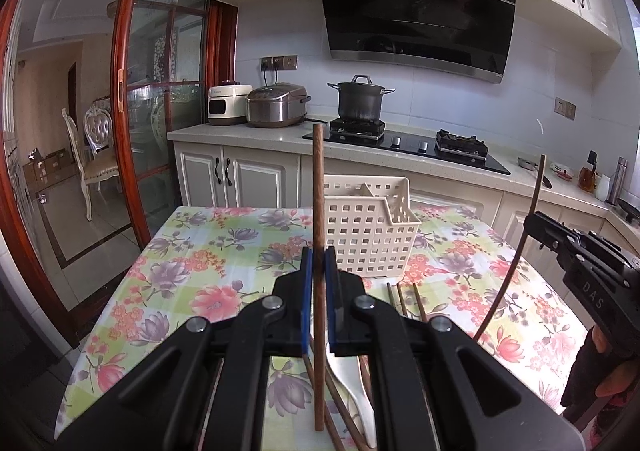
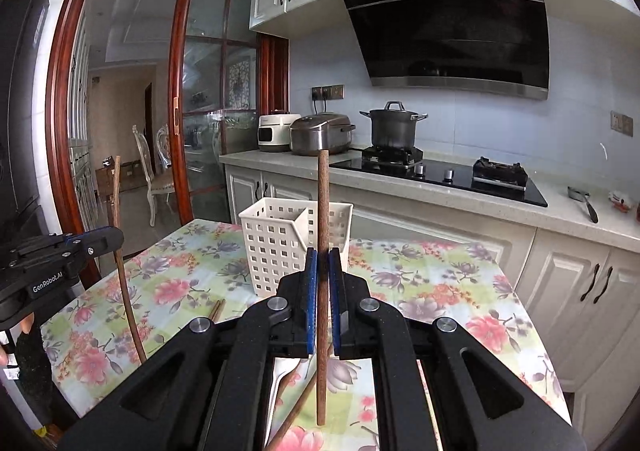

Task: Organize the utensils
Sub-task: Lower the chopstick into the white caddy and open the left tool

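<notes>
My left gripper is shut on a brown wooden chopstick and holds it upright above the table. My right gripper is shut on another wooden chopstick, also upright. A cream perforated plastic basket stands on the floral tablecloth just beyond both grippers; it also shows in the right wrist view. Several loose chopsticks and a white spoon lie on the cloth under the grippers. The right gripper shows at the right of the left view, the left gripper at the left of the right view.
The table's left edge drops to a tiled floor by a red-framed glass sliding door. Behind the table runs a counter with a gas hob, a dark pot, two rice cookers and white cabinets.
</notes>
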A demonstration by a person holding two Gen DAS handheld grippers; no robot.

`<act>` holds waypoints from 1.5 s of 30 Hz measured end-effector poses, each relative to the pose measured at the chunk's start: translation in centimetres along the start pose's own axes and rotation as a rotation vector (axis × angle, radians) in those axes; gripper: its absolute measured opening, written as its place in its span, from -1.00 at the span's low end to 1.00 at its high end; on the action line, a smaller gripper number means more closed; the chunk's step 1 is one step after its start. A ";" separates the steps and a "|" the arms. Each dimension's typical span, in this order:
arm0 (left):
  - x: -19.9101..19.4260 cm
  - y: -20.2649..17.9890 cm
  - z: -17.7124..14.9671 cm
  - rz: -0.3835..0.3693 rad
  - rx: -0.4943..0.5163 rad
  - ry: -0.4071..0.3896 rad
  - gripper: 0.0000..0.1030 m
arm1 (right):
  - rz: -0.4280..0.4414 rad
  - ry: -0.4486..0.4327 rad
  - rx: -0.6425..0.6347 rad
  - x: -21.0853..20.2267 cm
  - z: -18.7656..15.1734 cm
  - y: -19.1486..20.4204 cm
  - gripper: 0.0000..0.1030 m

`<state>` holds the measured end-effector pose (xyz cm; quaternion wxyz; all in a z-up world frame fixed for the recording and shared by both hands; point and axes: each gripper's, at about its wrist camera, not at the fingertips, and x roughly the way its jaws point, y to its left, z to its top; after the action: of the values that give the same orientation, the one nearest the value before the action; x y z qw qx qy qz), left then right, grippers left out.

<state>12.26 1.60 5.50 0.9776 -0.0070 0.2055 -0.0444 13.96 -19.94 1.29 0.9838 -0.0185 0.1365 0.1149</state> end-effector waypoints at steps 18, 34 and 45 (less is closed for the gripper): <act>3.0 -1.6 5.5 -0.011 0.010 -0.055 -0.88 | 0.019 -0.038 -0.002 3.3 4.5 0.0 -0.88; 7.7 -3.5 15.3 -0.003 -0.017 -0.140 -0.88 | -0.003 -0.091 0.053 9.1 11.2 -1.5 -0.88; 10.9 -3.7 20.7 0.011 -0.035 -0.192 -0.88 | -0.004 -0.136 0.047 12.3 14.5 -1.5 -0.88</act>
<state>30.27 -3.12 20.18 0.9928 -0.0271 0.1118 -0.0344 29.66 -17.72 11.86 0.9911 0.0123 0.0723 0.1108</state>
